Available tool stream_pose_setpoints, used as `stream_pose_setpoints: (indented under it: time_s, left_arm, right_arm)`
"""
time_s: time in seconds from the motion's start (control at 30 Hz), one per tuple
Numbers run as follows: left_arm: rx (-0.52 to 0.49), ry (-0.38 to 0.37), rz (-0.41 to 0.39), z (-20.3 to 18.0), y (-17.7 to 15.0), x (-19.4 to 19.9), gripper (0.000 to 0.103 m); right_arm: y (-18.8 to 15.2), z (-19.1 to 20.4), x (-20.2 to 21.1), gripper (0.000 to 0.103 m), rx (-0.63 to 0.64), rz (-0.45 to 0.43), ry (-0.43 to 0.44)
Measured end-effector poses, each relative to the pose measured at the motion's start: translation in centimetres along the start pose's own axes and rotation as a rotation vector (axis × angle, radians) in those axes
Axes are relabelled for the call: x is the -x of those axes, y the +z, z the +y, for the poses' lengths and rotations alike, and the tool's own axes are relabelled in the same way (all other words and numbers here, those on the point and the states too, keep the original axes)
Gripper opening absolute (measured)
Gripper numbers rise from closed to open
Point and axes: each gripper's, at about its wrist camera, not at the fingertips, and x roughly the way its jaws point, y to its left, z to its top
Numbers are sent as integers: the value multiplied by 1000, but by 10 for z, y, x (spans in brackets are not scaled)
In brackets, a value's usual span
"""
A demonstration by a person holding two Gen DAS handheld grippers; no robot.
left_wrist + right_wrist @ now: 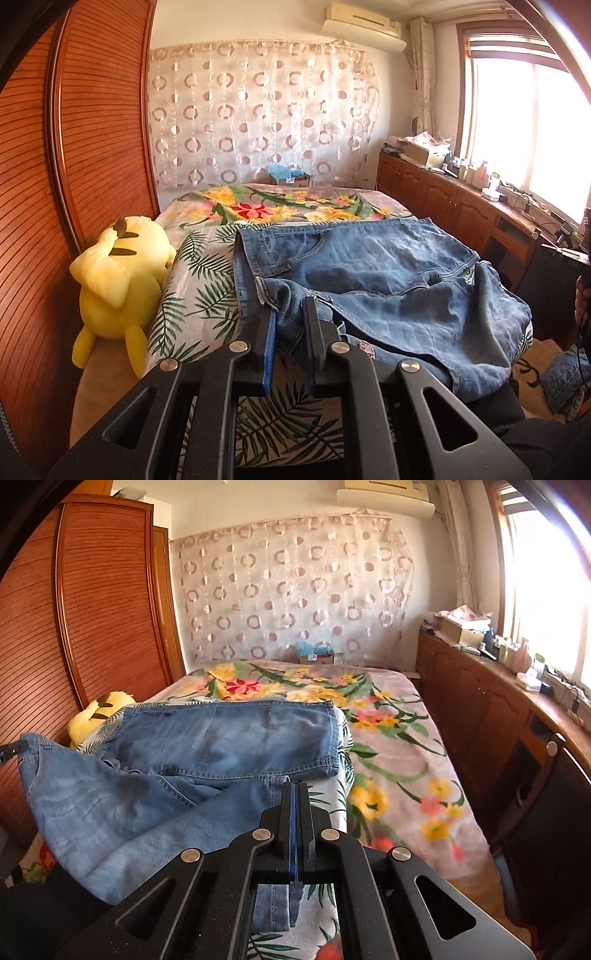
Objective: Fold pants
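1. Blue denim jeans (354, 273) lie on a bed, centre to right of centre in the left wrist view; in the right wrist view they fill the left and centre.
2. Far part lies flat on the bedspread; near part is lifted, bunched and draped toward the lower frame edge in both views.
3. Left gripper (288, 314): jaws nearly together, pinching a hem or seam edge of the jeans at lower centre. Fabric sits between the blue-padded finger and the black one.
4. Right gripper (295, 794): jaws pressed together at lower centre, a strip of blue between them. A denim edge hangs under the fingers, so it reads as pinching the jeans.
5. Floral bedspread (399, 760): pink ground, yellow and red flowers, green leaves. It fills the right half of the right wrist view.
6. Palm-leaf sheet (199, 273) lies under the jeans, left of them in the left wrist view.
7. Yellow plush toy (118, 280) at left of frame, between bed edge and slatted wooden wardrobe (85, 147).
8. Circle-patterned curtain (258, 110) covers the far wall, upper centre.
9. Air conditioner (364, 18) at top, right of centre.
10. Wooden cabinet (480, 701) runs along the right under a bright window (532, 125); top cluttered with boxes and bottles.
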Motion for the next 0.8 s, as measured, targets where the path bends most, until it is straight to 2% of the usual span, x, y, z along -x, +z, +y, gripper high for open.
stream_pose_setpoints:
  time_s: [0.17, 0.27, 0.3, 0.33, 0.4, 0.67, 0.73, 0.77, 0.8]
  left_arm:
    - [-15, -13, 7, -7, 3, -7, 14]
    - [-22, -16, 16, -11, 2, -10, 14]
    - [-23, -17, 18, -10, 1, -10, 14]
    - [-24, -18, 23, -11, -1, -12, 14]
    - [-22, -18, 28, -11, -3, -13, 14]
    - [-13, -17, 40, -9, -6, -17, 14]
    - [-13, -15, 36, -8, -6, -17, 14]
    - [-13, -13, 34, -8, -5, -18, 14]
    - [-14, -12, 32, -8, -5, -18, 14]
  right_arm:
    - [-16, 11, -21, 1, -30, 76, 32]
    - [-33, 14, -31, 19, -49, 125, 51]
    - [-36, 11, -34, 33, -54, 135, 55]
    - [-39, 10, -35, 41, -61, 142, 65]
    - [-43, 7, -41, 44, -75, 170, 68]
    - [-54, 17, -58, 44, -77, 258, 62]
    - [-54, 20, -61, 43, -54, 257, 50]
    - [-52, 21, -61, 38, -46, 259, 42]
    - [-50, 21, -61, 21, -37, 259, 32]
